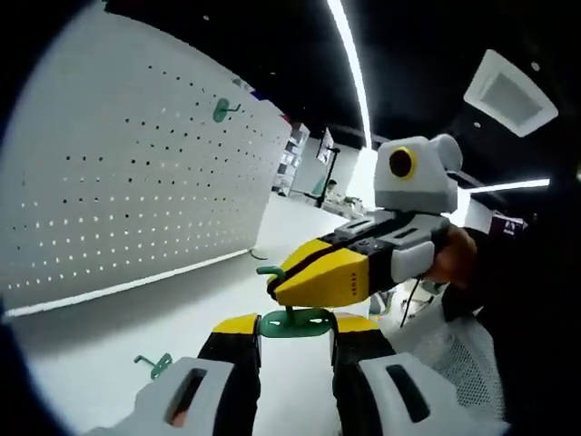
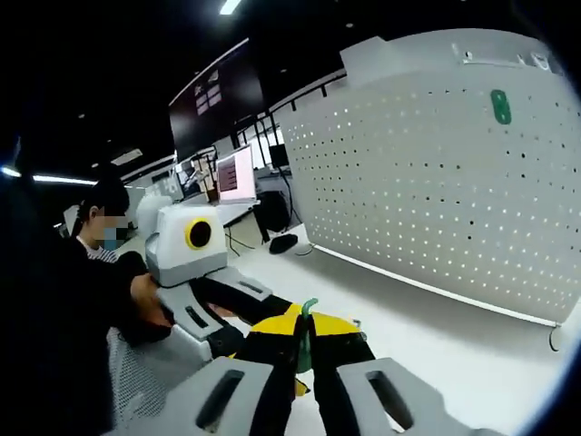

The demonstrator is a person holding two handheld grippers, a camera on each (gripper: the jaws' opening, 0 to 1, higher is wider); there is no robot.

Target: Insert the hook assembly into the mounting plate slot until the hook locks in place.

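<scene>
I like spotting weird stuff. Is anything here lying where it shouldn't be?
One thing stands out: a spare green hook lies loose on the white table instead of hanging up. Another green hook is already mounted on the pegboard. The green hook piece held between both grippers looks fine.
</scene>
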